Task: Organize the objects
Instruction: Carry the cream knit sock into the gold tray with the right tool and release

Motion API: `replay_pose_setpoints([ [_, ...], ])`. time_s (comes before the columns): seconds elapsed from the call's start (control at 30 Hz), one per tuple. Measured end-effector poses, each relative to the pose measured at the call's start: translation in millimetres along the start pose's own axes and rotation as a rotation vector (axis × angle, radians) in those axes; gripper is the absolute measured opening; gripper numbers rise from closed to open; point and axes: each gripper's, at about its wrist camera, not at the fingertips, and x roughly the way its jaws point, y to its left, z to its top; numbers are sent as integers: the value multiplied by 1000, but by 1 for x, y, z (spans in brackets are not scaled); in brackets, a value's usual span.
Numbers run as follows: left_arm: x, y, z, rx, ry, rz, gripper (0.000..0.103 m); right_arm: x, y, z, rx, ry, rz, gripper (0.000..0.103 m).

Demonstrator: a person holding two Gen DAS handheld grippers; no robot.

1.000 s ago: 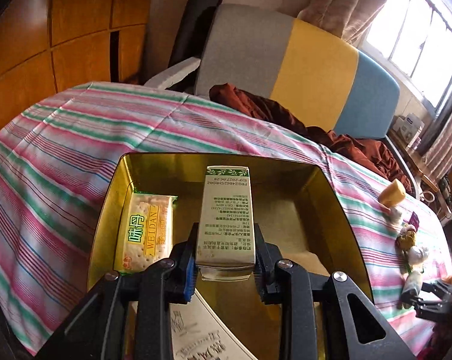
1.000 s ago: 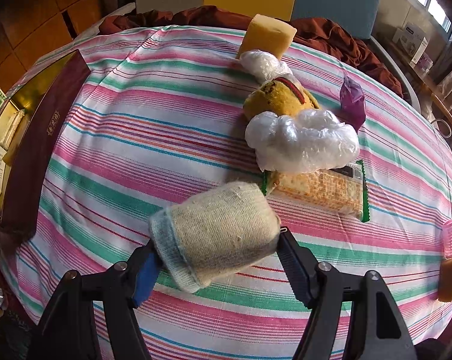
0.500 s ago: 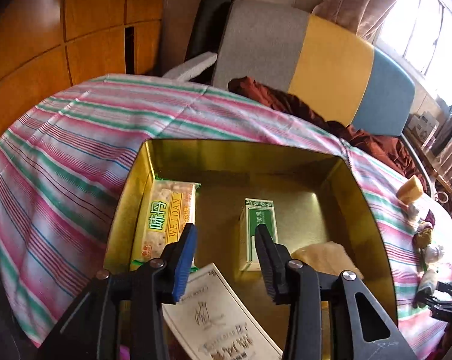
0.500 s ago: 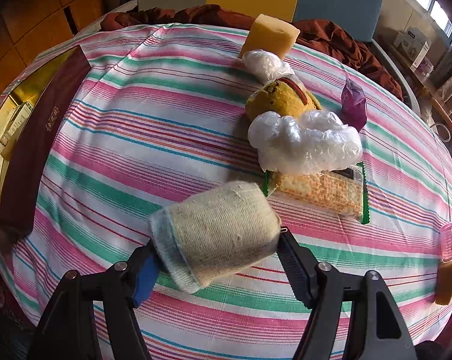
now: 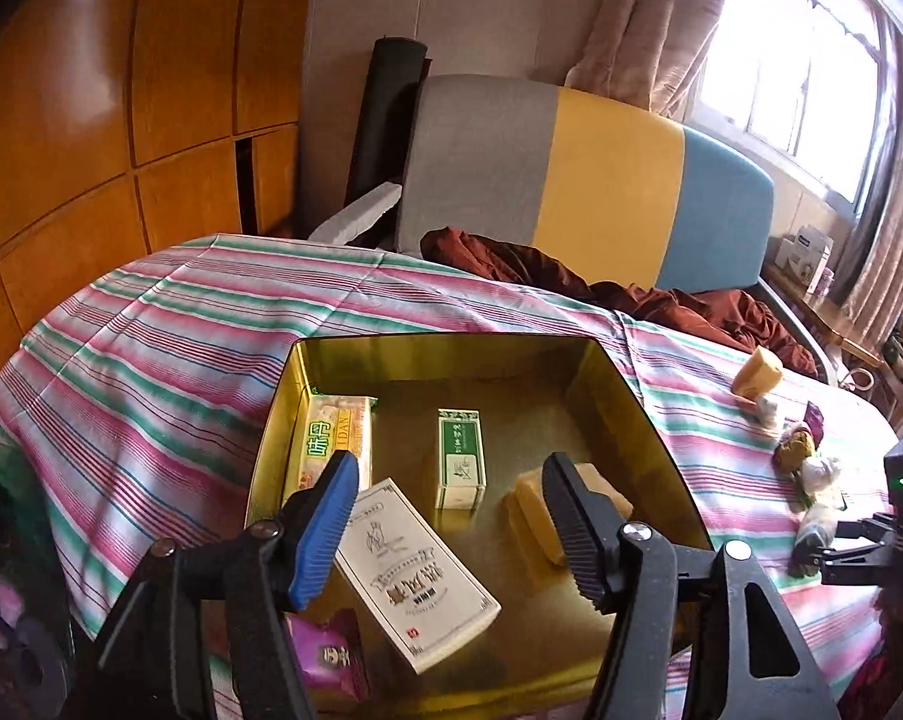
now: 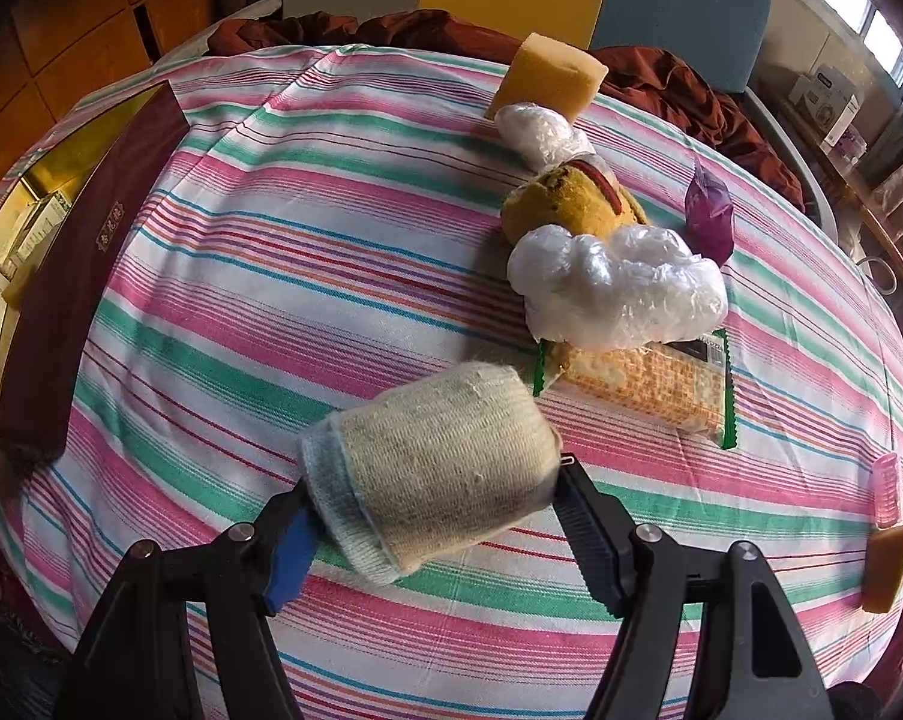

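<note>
A small green-and-white carton (image 5: 461, 457) is seen standing upright near the centre of the left wrist frame, on the floor of an open gold-lined box (image 5: 619, 396). No part of the left gripper (image 5: 445, 534) is in contact with it: the jaws are opening, with nothing between the 2 pads, and the carton is seen beyond them. Left of the carton, a cracker packet (image 5: 331, 444) is laid along the box's left wall; a yellowish block (image 5: 538, 510) is found to its lower right, and a white printed card box (image 5: 415, 570) is set at a slant in the lower centre. A purple sachet (image 5: 331, 660) is visible at the lower left edge. In the right wrist frame, a knitted beige roll (image 6: 433, 474) is clamped in the lower centre between the pads of the right gripper (image 6: 433, 516), above the striped tablecloth (image 6: 271, 276). In the right half of that frame, a second cracker packet (image 6: 643, 384) is seen under a crumpled white plastic bag (image 6: 619, 294), with a yellow plush toy (image 6: 571, 204) and a yellow sponge (image 6: 547, 78) further up. The box's dark red outer wall (image 6: 85, 276) is shown at the left edge.
</note>
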Motion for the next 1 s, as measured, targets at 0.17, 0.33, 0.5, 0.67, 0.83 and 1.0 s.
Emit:
replay_pose_setpoints([
  [0.17,-6,-3,-6,8,4,-9,65,-5,19,-7,-30,-5,34,73],
  [0.33,-11,-1,-10,5,4,-36,78,-18,39,-14,-13,-23,118,73],
  [0.5,-11,8,-17,-20,20,-48,100,-39,59,-8,28,-86,205,73],
  [0.67,-11,20,-21,-55,33,-13,103,-72,101,18,-25,-189,288,73],
  [0.83,-17,28,-23,-59,13,4,103,-96,161,34,-151,-255,348,73],
  [1.0,-23,36,-26,-58,0,24,103,-85,216,43,-267,-230,348,73],
])
